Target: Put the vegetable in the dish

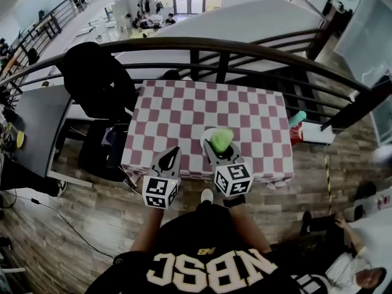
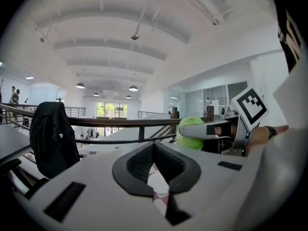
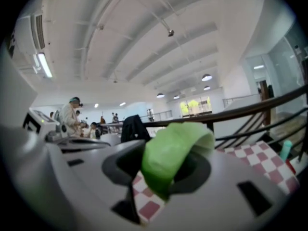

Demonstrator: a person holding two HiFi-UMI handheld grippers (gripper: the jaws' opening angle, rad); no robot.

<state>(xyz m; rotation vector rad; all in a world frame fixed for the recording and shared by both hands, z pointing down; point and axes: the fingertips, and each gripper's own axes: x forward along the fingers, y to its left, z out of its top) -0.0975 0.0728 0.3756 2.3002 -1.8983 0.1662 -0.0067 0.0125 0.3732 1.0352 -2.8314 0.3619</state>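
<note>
The main risk, as I judge it, is a drop short of the target. The vegetable (image 3: 169, 154) looks soft and leafy, and the right tool (image 3: 163, 166) pinches only part of it, with the jaws partway closed on the green mass and much of it bulging past the tips. A loose or uneven pinch could let it slide out, and a harder squeeze could tear it. The pale round shape that I take to be the dish (image 1: 206, 138) sits close to the near edge of the bench (image 1: 184, 106). Letting go early could therefore land the vegetable on the checked cloth or over the edge onto the wooden floor (image 1: 79, 225). The left tool (image 1: 171, 156) is closed with nothing in it and hangs just left of the right one, where it could knock it if the two crowd together. The vegetable stands between the right tool's jaws, leaning toward the right jaw. In the head view it is above the near edge of the bench, overlapping the dish.
</note>
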